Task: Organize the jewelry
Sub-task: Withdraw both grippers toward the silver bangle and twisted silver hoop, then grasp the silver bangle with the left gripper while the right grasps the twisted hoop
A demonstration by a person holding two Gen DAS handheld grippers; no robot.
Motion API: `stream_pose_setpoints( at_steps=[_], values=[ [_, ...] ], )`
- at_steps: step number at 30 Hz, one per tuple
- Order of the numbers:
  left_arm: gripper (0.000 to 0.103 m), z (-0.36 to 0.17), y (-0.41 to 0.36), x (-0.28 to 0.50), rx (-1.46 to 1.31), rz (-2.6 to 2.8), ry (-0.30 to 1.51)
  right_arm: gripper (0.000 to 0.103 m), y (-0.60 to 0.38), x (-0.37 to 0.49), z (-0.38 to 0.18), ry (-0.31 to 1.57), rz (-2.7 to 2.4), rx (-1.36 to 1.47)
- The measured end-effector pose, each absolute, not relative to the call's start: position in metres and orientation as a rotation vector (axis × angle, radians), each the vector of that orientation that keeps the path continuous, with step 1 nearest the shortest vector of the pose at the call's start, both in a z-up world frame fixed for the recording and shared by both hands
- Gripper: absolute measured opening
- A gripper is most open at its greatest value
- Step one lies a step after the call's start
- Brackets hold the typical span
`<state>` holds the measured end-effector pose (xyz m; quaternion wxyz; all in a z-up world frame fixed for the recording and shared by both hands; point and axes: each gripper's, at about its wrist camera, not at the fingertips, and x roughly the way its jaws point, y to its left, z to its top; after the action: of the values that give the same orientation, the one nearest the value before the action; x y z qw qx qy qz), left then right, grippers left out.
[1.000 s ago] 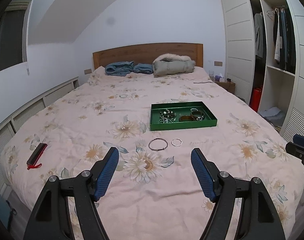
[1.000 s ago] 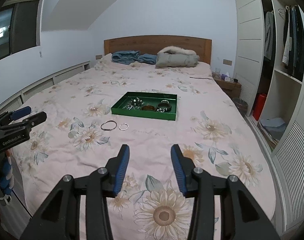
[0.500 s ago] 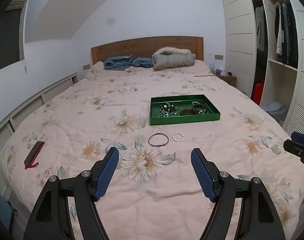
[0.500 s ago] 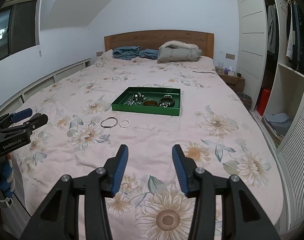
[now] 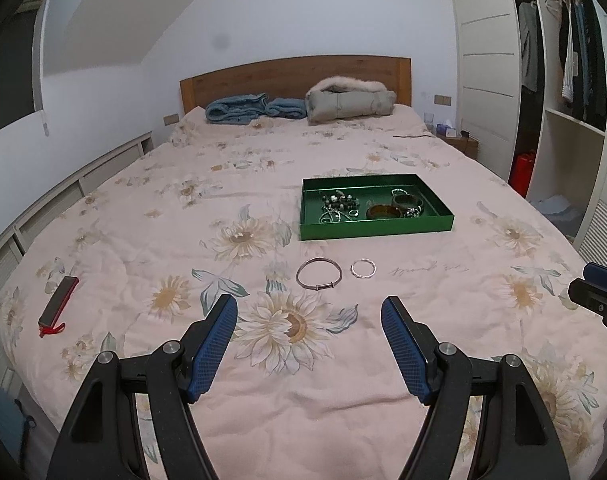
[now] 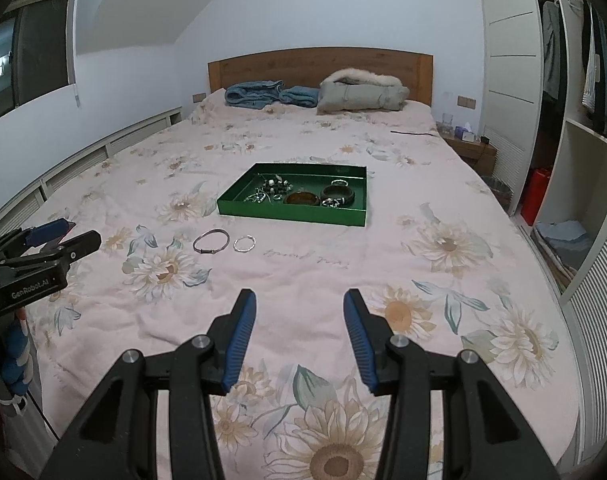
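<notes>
Bangle: just before tray, beside ring
Left gripper: jaws apart, empty
Right gripper: jaws apart, empty

Shiny metal bangle on soft matt cloth bedspread — wooden headboard.

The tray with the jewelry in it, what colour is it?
The tray is dark green all over, seen best in the left wrist view.

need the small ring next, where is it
Left view: small ring lies on the bedspread, just right of the bangle, in front of the green tray.
</notes>
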<state>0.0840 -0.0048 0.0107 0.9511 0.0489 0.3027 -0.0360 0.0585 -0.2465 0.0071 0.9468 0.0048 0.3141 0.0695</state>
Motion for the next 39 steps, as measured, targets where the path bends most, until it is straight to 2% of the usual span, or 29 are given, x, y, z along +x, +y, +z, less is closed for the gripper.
stream_pose_setpoints(
  at_steps=[13,23,26,28,39],
  values=[
    [0.074,-0.011,-0.001,0.121,0.095,-0.067,0.67,0.044,-0.243,0.093,-0.011,0.679,0.164,0.013],
    [0.071,-0.061,0.033,0.194,0.068,-0.092,0.788,0.044,-0.22,0.166,-0.036,0.731,0.26,-0.022],
    [0.064,-0.084,0.034,0.227,0.062,-0.142,0.855,0.044,-0.209,0.195,-0.052,0.759,0.298,-0.052],
    [0.055,-0.097,0.034,0.249,0.04,-0.167,0.897,0.044,-0.2,0.216,-0.064,0.784,0.325,-0.067],
    [0.051,-0.137,0.019,0.324,0.105,-0.215,0.998,0.044,-0.141,0.301,-0.12,0.871,0.497,-0.15]
  ],
)
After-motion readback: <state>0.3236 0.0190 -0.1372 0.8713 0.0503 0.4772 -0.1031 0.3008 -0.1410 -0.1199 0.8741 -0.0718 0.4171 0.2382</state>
